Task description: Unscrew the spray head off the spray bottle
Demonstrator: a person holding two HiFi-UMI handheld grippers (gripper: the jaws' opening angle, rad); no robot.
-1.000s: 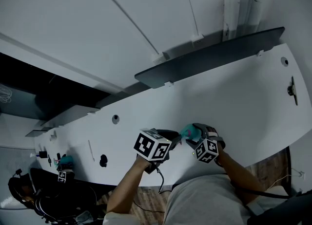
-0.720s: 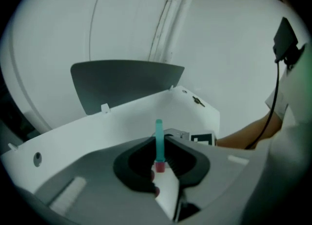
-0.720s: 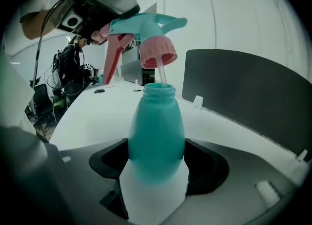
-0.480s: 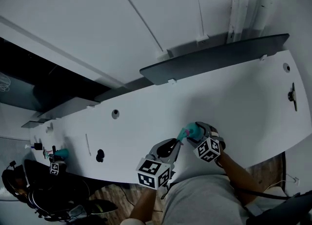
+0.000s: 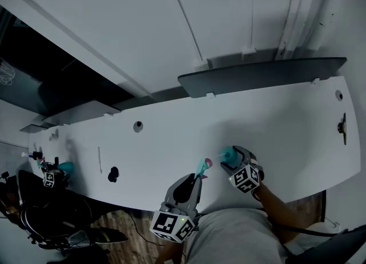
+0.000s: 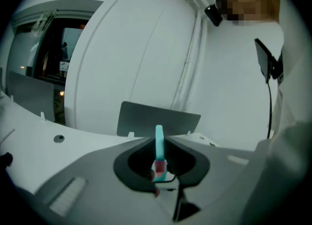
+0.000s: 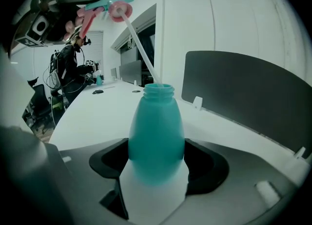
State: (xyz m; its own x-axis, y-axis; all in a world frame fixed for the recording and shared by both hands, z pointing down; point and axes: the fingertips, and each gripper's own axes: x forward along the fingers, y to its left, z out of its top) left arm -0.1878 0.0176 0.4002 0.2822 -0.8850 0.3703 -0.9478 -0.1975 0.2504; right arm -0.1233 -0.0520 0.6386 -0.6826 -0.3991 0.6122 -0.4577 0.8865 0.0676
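My right gripper (image 5: 233,164) is shut on the teal spray bottle (image 5: 229,155), which stands upright on the white table (image 5: 286,126). In the right gripper view the bottle (image 7: 156,136) fills the space between the jaws and its threaded neck is open. My left gripper (image 5: 198,177) is shut on the teal and pink spray head (image 5: 202,166), held up and to the left of the bottle. The spray head (image 7: 105,7) is off the neck. Its white dip tube (image 7: 139,48) slants down to the bottle's mouth. In the left gripper view the spray head (image 6: 159,156) sits between the jaws of the left gripper (image 6: 160,168).
A dark divider panel (image 5: 263,74) stands along the table's far edge. A black object (image 5: 113,174) and a round cable hole (image 5: 138,126) lie to the left. Another person's station with a teal bottle (image 5: 64,167) is at the far left. A black fitting (image 5: 343,124) sits at the right edge.
My left gripper has pulled away from the bottle's neck, rising and swinging toward the table's near edge with the spray head in it. The right gripper and bottle have stayed put.
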